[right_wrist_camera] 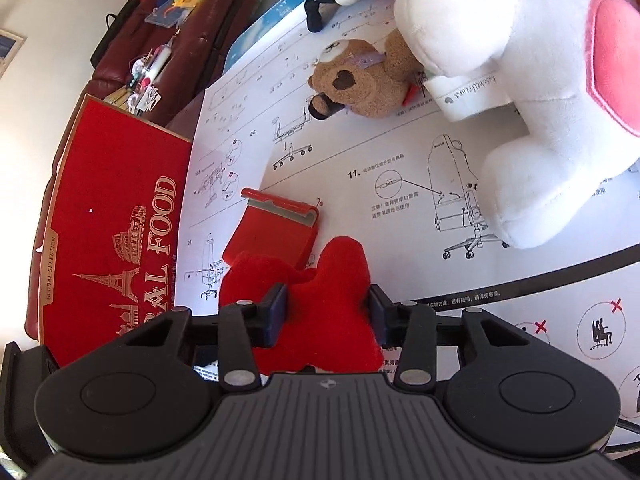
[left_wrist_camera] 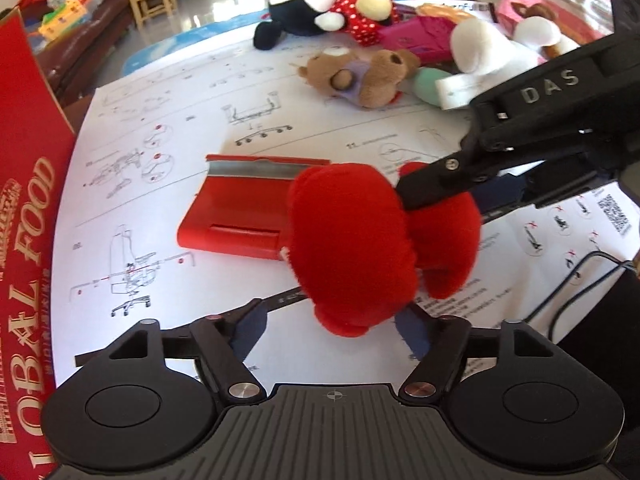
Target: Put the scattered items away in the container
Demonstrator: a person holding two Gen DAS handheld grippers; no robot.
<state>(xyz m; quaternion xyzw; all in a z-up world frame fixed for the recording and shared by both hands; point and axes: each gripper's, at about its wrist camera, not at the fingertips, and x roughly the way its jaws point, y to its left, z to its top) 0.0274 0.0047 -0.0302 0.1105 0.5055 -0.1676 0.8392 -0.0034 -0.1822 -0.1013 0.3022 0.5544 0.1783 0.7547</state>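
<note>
From the left wrist, the left claw (left_wrist_camera: pixel 334 326) stands wide, its pads clear of the red plush (left_wrist_camera: pixel 360 248) hanging between them. From the right wrist, the right claw (right_wrist_camera: pixel 330 312) pinches the plush (right_wrist_camera: pixel 320 316) above the desk (right_wrist_camera: pixel 360 152), beside the red box (right_wrist_camera: pixel 116 216).

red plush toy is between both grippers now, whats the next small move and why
Probably carry the red plush toy with the right gripper toward the red box on the left. The right gripper's pads press the toy on both sides, while the left gripper stands open with its pads off it, so the handover looks done. The box is the nearby container.
</note>
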